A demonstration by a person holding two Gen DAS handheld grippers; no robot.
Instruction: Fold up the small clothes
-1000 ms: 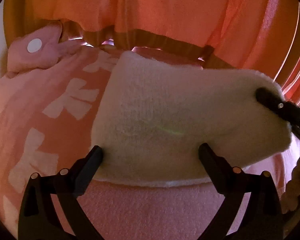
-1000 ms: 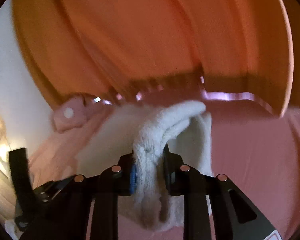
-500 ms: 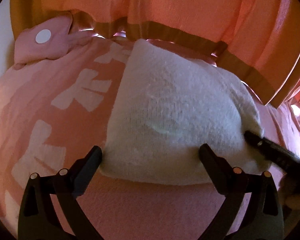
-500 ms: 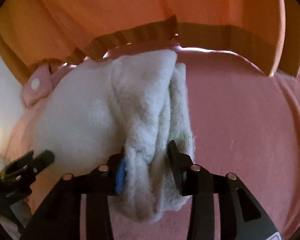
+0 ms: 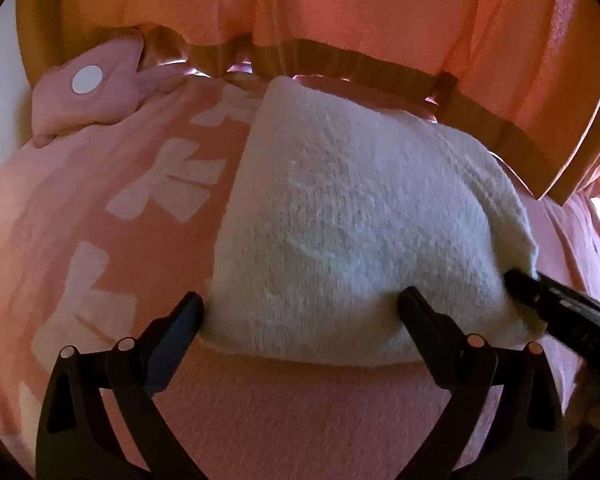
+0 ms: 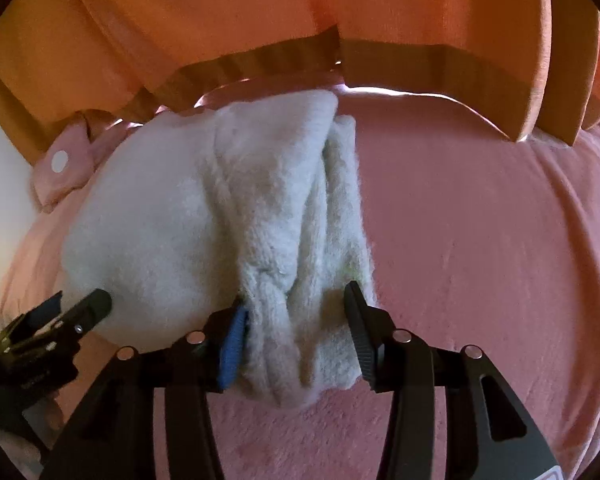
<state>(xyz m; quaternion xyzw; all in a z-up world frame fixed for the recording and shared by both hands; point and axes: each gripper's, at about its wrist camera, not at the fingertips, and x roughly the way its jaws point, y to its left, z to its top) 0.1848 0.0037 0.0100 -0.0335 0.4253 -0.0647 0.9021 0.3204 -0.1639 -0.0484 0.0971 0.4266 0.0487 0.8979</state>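
On the pink bed below orange curtains, the white knit lay folded over, its bunched edge between the opening right gripper, the left gripper wide and empty, leaving release and smoothing.

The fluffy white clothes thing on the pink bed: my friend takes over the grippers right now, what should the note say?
Left gripper: open wide, straddling the near edge of the white knit garment, not pinching it.
Right gripper: jaws opening, the garment's bunched folded edge between them, grip letting go.
The garment lies on the pink blanket, already folded over into a thick pad.
Left to do: pull the right gripper clear, check that the fold holds, and probably smooth it or fold once more.
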